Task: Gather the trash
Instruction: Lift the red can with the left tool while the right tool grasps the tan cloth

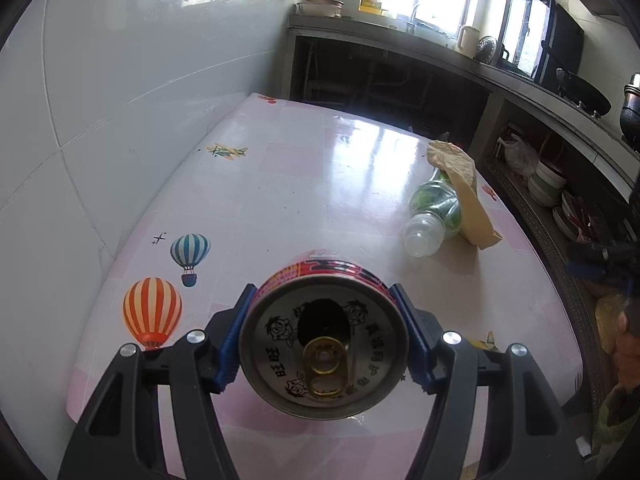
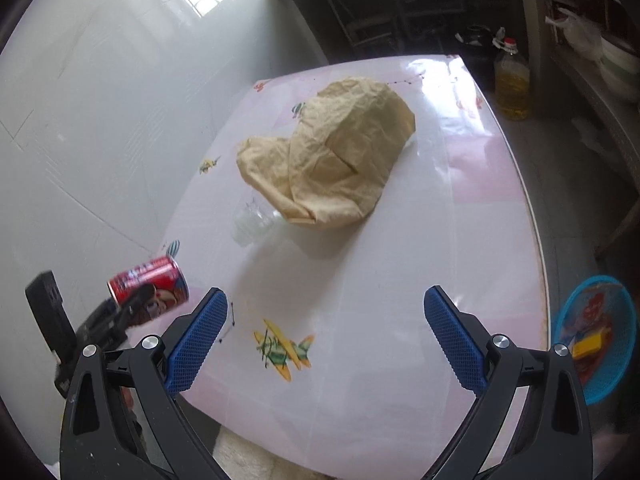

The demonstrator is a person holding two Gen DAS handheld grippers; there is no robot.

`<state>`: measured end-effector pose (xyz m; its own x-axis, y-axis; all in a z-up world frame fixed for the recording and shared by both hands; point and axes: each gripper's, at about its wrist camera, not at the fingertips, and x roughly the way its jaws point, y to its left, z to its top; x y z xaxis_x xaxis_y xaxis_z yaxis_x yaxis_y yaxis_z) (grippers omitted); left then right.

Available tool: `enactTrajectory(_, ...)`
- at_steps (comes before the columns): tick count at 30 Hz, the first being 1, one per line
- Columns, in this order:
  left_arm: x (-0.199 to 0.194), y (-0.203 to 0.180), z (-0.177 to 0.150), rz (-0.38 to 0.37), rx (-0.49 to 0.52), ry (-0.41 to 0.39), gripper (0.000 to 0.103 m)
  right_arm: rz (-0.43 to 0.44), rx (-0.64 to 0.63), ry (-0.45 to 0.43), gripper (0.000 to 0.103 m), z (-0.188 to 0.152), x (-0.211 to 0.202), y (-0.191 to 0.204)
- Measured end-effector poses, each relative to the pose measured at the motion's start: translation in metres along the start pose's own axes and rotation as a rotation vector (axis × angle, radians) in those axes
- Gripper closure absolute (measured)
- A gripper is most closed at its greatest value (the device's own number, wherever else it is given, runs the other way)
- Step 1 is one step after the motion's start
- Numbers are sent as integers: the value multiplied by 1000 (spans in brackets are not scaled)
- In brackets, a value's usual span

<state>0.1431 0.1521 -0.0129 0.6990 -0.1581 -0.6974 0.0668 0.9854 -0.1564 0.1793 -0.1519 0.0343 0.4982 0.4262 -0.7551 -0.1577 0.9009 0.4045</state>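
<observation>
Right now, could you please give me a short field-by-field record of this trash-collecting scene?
Left hand-held gripper: shut on a red drink can, opened end toward the camera, held off the table
Right hand-held gripper: open, holding nothing, above the table
Table: pink cloth with balloon and plane prints
Trash left on table: crumpled tan paper bag; clear plastic bottle lying beside it, partly under it
Basket: blue, on the floor beside the table, already holding some items
</observation>
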Motion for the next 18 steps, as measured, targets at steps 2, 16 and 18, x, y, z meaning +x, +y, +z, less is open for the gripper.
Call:
enactTrajectory(2, 5, -6, -1, 8, 11, 7, 39, 11, 0, -10, 8, 23, 11, 2)
enactTrajectory(16, 17, -18, -10, -32, 13, 18, 39, -56, 202, 91, 19, 114, 118, -28)
enactTrajectory(18, 17, -19, -10, -34, 18, 14, 39, -56, 205, 102, 22, 115, 126, -29)
